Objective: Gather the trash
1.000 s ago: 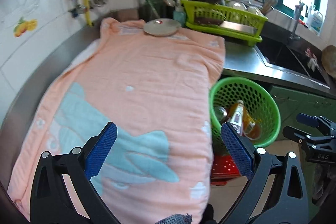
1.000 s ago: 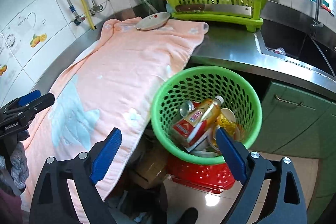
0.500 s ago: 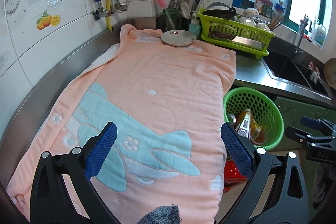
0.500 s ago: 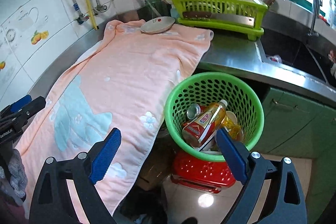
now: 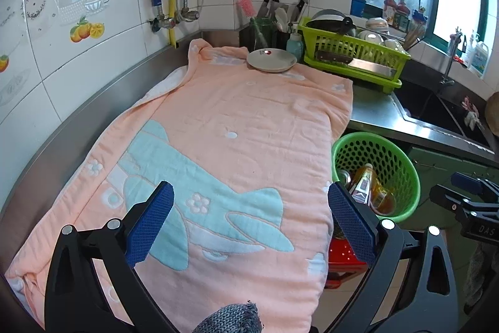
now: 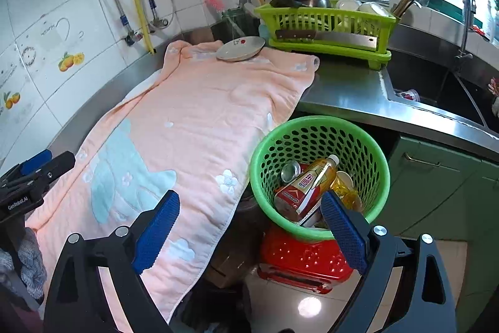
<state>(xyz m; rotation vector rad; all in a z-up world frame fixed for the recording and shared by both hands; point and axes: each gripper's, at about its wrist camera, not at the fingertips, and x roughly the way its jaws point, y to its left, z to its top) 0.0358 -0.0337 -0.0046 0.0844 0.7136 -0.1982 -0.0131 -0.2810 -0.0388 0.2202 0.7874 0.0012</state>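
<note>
A peach towel (image 5: 237,127) covers your steel counter (image 6: 343,92). Both claws, left (image 5: 249,223) and right (image 6: 249,227), gape empty; the green basket (image 6: 321,127) of trash, seemingly bottles (image 6: 307,186), sits just beyond your right claw.

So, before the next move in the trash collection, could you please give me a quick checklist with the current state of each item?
1. Left gripper open and empty: ok.
2. Right gripper open and empty: ok.
3. Green basket upright on the red stool: ok.
4. Bottle and can inside the basket: ok.
5. Towel free of loose trash: ok; only a plate sits on it.
6. Trash elsewhere on the counter: cannot tell.
</note>
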